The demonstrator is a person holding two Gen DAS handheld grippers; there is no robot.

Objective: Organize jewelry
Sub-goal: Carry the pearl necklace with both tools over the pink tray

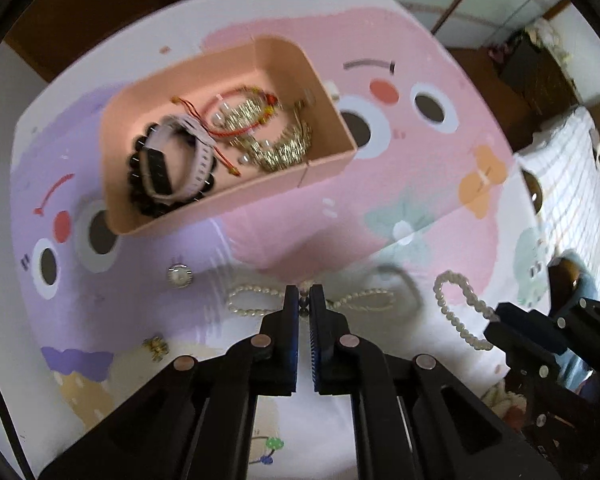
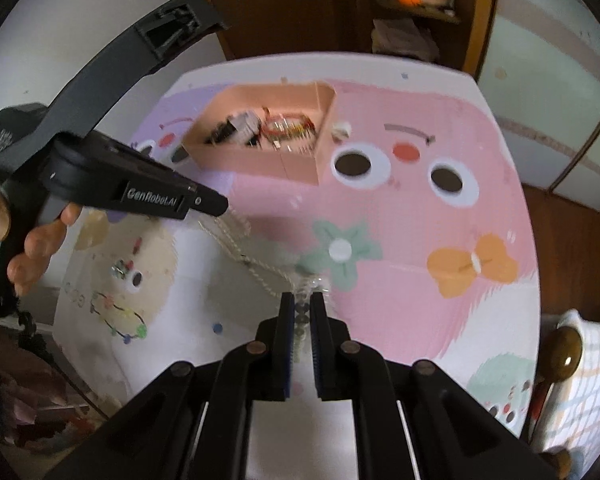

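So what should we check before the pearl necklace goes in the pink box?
1. Left claw shut on the long white pearl necklace: ok.
2. Right claw shut on the same necklace: ok, beads sit between its fingers.
3. Necklace fully off the cartoon tablecloth: cannot tell, too blurry.
4. Open pink rectangular box has room: ok, bare floor shows at its far end.
5. Things left outside: not ok, the short pearl bracelet, the small round pearl brooch and the small gold charm still lie on the cloth.
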